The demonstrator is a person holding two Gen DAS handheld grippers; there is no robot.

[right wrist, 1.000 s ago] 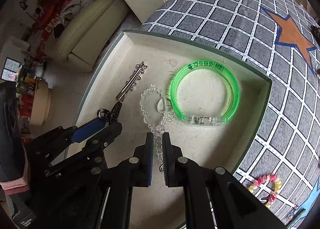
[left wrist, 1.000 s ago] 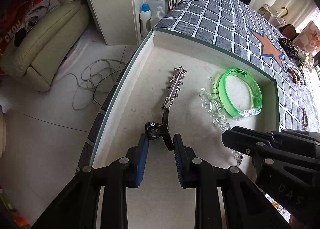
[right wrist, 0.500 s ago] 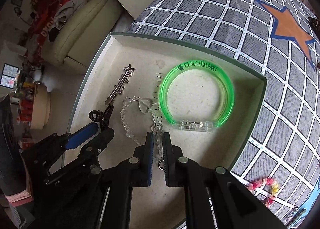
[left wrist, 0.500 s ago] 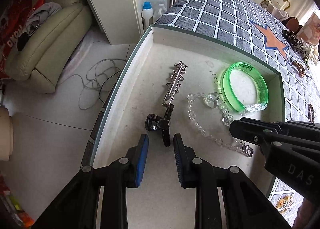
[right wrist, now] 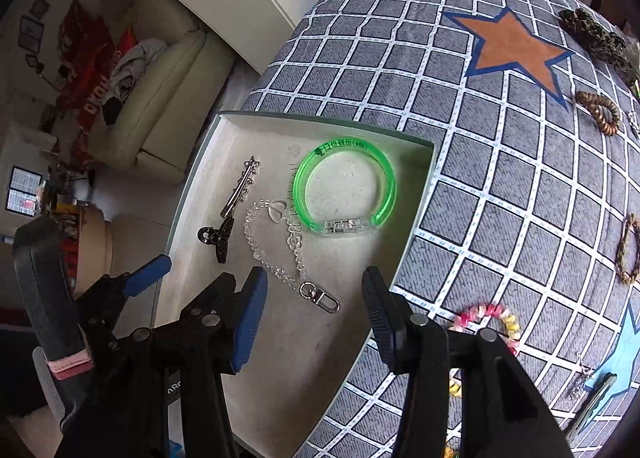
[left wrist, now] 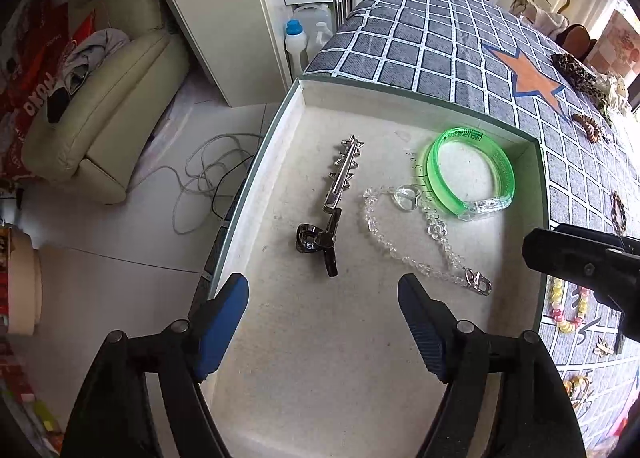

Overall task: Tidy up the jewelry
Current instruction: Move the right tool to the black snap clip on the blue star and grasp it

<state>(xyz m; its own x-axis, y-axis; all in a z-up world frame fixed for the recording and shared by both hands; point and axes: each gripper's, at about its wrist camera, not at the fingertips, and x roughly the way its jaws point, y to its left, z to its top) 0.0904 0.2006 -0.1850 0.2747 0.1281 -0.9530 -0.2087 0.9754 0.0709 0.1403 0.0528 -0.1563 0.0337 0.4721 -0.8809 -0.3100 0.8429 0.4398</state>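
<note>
A shallow cream-lined tray (left wrist: 262, 182) (right wrist: 320, 126) holds a black hair clip (left wrist: 316, 240) (right wrist: 218, 236), a silver spiked clip (left wrist: 344, 174) (right wrist: 240, 190), a clear bead chain (left wrist: 416, 238) (right wrist: 276, 250) with a silver clasp, and a green bangle (left wrist: 468, 174) (right wrist: 344, 190). My left gripper (left wrist: 322, 290) hovers just short of the black clip, its jaws opening with nothing between them. My right gripper (right wrist: 315, 280) hangs over the chain's clasp; its jaws are also opening, and the clasp lies free on the tray floor below.
The tray sits at the corner of a table with a grey checked cloth (right wrist: 500, 186) bearing an orange star. Loose on the cloth lie a pastel spiral tie (right wrist: 488, 318), a brown braided ring (right wrist: 600, 114) and other pieces. Beyond the table edge are floor, a cable and a sofa (left wrist: 100, 106).
Both grippers went from shut to open: the left let go of the black clip, the right of the bead chain's clasp. Both drew back and up; the chain now lies stretched out.
</note>
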